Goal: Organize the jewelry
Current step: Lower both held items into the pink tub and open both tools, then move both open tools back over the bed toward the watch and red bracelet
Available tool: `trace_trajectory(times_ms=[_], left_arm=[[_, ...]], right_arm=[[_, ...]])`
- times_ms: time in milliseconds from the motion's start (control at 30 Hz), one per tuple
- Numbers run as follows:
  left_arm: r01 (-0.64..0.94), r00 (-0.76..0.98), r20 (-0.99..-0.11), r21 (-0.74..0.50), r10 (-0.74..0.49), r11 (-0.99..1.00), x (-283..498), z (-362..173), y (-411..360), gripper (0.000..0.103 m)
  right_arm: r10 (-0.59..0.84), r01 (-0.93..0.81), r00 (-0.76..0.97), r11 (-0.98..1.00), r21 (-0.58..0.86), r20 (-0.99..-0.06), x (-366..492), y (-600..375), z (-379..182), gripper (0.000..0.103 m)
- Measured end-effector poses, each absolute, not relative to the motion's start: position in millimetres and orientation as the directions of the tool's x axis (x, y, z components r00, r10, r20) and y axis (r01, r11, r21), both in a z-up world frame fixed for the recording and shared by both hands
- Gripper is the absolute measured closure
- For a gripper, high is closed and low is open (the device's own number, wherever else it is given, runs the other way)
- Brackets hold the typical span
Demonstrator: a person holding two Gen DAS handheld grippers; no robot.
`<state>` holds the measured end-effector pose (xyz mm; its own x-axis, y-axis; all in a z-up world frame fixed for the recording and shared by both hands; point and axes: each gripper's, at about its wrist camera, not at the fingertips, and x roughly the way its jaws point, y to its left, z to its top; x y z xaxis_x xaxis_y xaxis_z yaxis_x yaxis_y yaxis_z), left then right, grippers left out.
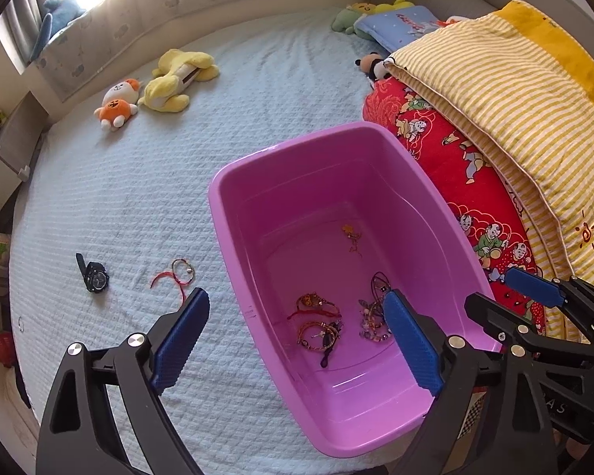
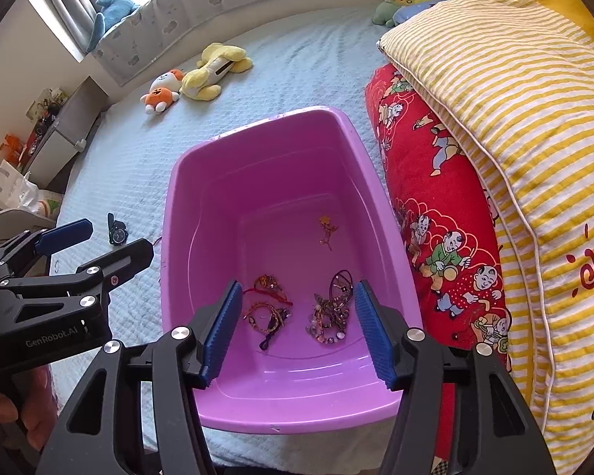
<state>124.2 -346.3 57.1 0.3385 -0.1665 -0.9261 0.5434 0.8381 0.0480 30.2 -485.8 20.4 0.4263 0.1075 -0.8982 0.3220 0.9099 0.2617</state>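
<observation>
1. Right now my left gripper (image 1: 297, 336) hangs wide open and empty over the near left rim of the purple rectangular plastic tub (image 1: 233, 213).
2. My right gripper (image 2: 297, 328) is also spread open, holding nothing, above the tub's near end.
3. Inside the tub lie tangled beaded bracelets (image 2: 330, 312), red-and-gold corded bracelets (image 2: 267, 304) and a small gold charm (image 2: 326, 229).
4. Left of the tub, on the pale blue quilted bedcover (image 1: 138, 198), rest a red string bracelet (image 1: 176, 277) and a black wristwatch (image 1: 93, 277).
</observation>
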Motion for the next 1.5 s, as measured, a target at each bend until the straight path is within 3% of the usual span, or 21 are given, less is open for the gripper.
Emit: trace_trajectory(times_ms=[567, 967, 1333, 1500], left_arm=[[0.539, 0.368, -0.912, 0.049, -0.182, 0.841, 102.8, 78.1, -321.0, 0.015], [0.515, 0.368, -0.915, 0.051, -0.167, 0.856, 81.3, 80.8, -266.0, 0.014], [0.328, 0.406, -0.908, 0.034, -0.108, 0.944, 65.8, 86.3, -176.7, 0.014], [0.220, 0.419, -0.908, 0.075, -0.025, 0.973, 51.2, 84.2, -123.4, 0.013]], right_arm=[[0.132, 0.329, 0.430, 0.898, 0.291, -0.893, 2.3, -460.4, 42.7, 0.036], [0.205, 0.257, 0.399, 0.911, 0.324, -0.894, -15.3, -405.7, 38.4, 0.036], [0.305, 0.056, 0.377, 0.935, 0.351, -0.874, -13.6, -340.5, 45.5, 0.034], [0.355, -0.020, 0.377, 0.926, 0.376, -0.855, -3.8, -312.5, 44.6, 0.033]])
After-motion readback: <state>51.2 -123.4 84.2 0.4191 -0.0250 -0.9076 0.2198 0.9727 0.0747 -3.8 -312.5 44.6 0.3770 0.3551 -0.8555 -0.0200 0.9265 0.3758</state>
